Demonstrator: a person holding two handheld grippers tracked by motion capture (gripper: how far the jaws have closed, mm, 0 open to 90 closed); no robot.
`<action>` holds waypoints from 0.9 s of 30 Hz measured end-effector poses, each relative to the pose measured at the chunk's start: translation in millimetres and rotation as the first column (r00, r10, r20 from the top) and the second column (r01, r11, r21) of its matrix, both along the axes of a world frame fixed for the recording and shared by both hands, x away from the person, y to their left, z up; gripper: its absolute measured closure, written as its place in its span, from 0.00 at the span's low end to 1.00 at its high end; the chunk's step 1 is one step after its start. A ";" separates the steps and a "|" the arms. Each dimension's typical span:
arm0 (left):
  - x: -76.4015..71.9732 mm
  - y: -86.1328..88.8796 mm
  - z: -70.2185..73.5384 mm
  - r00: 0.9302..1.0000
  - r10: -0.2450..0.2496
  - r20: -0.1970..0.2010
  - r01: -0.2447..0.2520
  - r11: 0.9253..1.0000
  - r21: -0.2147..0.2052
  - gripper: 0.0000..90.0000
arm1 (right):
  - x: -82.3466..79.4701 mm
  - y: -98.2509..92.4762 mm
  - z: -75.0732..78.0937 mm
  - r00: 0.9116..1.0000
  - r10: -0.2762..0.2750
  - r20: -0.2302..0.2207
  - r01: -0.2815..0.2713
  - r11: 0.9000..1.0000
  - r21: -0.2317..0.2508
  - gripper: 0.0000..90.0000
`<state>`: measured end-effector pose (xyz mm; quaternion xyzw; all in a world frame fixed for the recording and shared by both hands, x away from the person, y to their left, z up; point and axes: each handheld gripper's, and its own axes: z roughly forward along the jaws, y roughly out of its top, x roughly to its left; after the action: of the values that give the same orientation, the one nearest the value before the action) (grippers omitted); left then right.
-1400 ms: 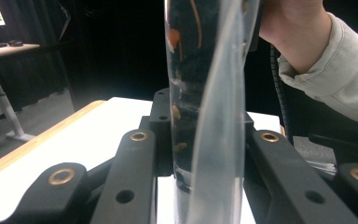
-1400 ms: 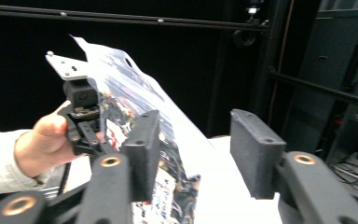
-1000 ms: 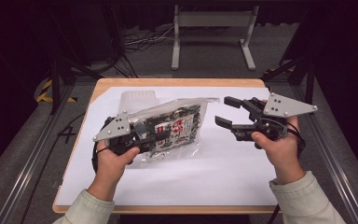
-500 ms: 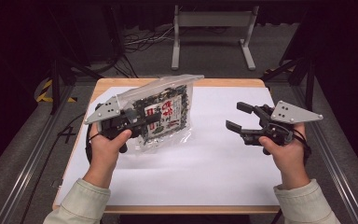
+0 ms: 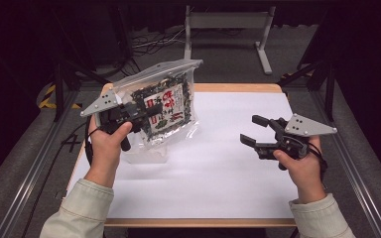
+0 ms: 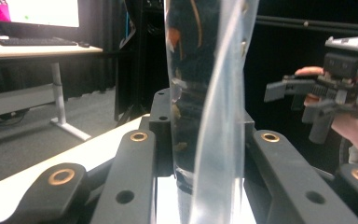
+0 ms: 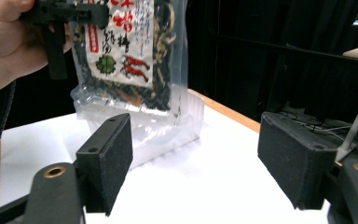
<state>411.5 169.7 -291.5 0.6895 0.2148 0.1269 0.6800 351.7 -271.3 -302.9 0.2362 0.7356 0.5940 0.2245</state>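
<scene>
The left gripper [image 5: 146, 113] was clamped on the clear bag [image 5: 164, 106] of dried food, holding it upright so its bottom edge just met the white table [image 5: 218, 168] and its label faced the right gripper [image 5: 252, 130], whose jaws had just been opening, nothing between them, ready to take the bag

Clear plastic bag [image 5: 166, 106], clamped in the left gripper [image 5: 146, 113]: dark green-black flakes inside, white label with red and black characters, a green leaf mark and a red shrimp print. Below the bag, a clear plastic container [image 7: 168, 133], nearly colourless. Both grippers black, brass-coloured rivets on the jaws, each topped by a grey three-cornered plate. Under the right gripper [image 5: 252, 131]: white sheet [image 5: 218, 173] over a light wood table [image 5: 238, 88]. Sleeves [image 5: 79, 208] pale beige.
</scene>
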 end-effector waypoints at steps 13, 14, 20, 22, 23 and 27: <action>18.4 16.7 1.2 0.999 0.029 -0.024 -0.029 0.999 -0.028 0.80 | 1.3 -4.9 -3.9 1.000 -0.012 -0.024 0.012 1.000 0.010 0.30; 20.2 18.4 1.4 0.999 0.035 -0.023 -0.035 0.999 -0.025 0.80 | 1.7 -5.3 -4.2 1.000 -0.015 -0.021 0.015 1.000 0.009 0.30; 27.0 26.2 2.0 0.997 0.076 -0.011 -0.076 0.997 0.005 0.80 | 2.8 -6.3 -5.4 0.999 -0.017 -0.029 0.017 1.000 0.007 0.30; 31.2 29.8 0.8 0.996 0.088 -0.011 -0.088 0.996 0.002 0.80 | 3.1 -6.3 -5.6 0.999 -0.015 -0.029 0.016 1.000 0.008 0.30; 33.4 31.6 0.1 0.995 0.097 -0.010 -0.097 0.995 0.002 0.80 | 3.2 -6.3 -5.6 0.999 -0.016 -0.029 0.016 1.000 0.009 0.30; 40.8 36.3 -3.2 0.991 0.137 0.011 -0.137 0.991 0.007 0.80 | 3.8 -6.4 -6.0 0.999 -0.018 -0.031 0.018 1.000 0.003 0.30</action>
<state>452.3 206.0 -294.7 0.6751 0.2575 0.1776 0.6681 355.5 -277.7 -308.9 0.2524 0.7358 0.5893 0.2181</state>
